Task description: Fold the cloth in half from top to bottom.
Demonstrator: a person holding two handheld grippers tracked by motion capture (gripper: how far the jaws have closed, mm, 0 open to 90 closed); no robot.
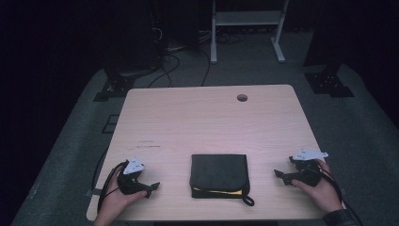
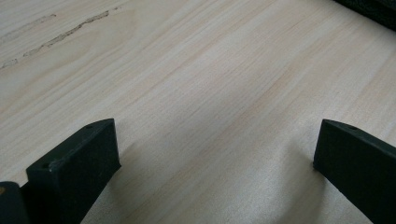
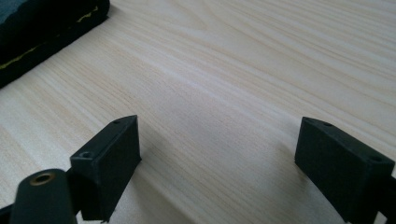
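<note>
Near the table's (image 1: 207,117) front edge, the left gripper (image 1: 151,188) and right gripper (image 1: 279,174) rest wide open and empty, jaws pointing inward. Between them lies a folded black pouch (image 1: 219,175) with yellow trim, strap loop at its near right corner. Best approach is probably low, pinching opposite edges. Farther off, a cable hole (image 1: 242,98).

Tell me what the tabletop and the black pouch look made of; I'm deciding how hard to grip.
The tabletop looks like pale wood or a wood-print laminate: straight grain lines, smooth matte sheen. Which of the two, the look leaves open. The black pouch seems to be soft woven fabric, matte, with yellow trim at its near edge and a cord loop at one corner.
</note>
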